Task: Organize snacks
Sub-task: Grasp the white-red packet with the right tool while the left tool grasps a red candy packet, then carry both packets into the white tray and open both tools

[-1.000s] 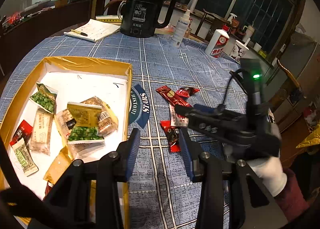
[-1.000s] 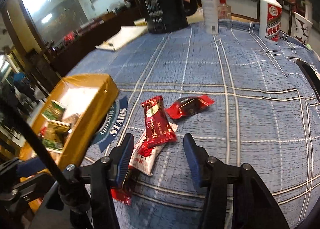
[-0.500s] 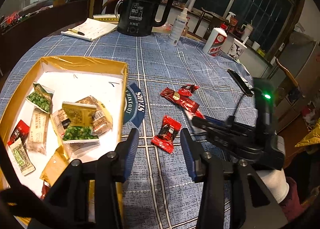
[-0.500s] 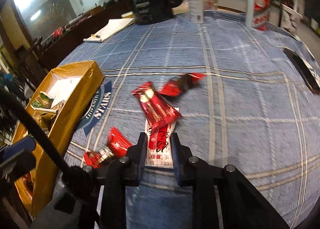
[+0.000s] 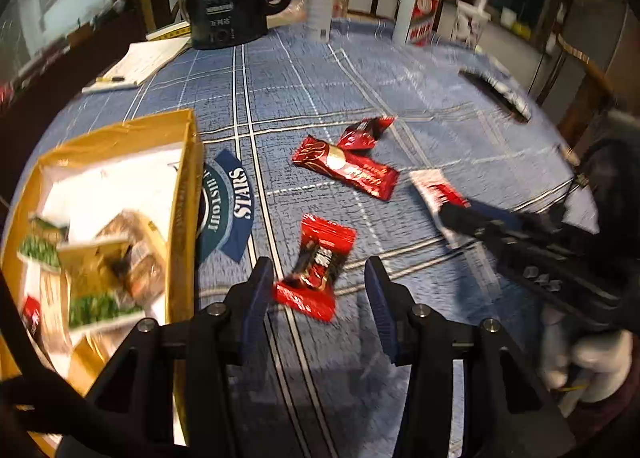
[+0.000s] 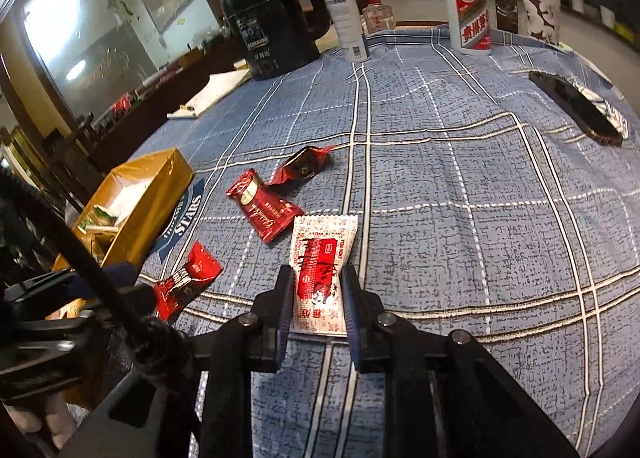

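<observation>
R tongs (image 6: 316,298) clamped on a white sachet w/ red print (image 6: 322,262); L tongs (image 5: 316,298) spread wide, nothing held.

Sachet pinched at its near end, rest sticking out ahead of the R tongs over the blue plaid-clothed counter (image 6: 460,186); prob gripped by the edge so it comes away flat for the carry. L tongs straddle a small red-and-black candy wrapper (image 5: 316,266) lying on the cloth btwn the fingers, likely lined up as next pick. Further ahead of both: a long red foil bar (image 5: 346,168) and a crumpled dark-red wrapper (image 5: 364,132) just beyond it. Gold cardboard box w/ white inside (image 5: 188,194) sits to the left of the L tongs, already holding green and tan packets, so it's the likely drop spot.
</observation>
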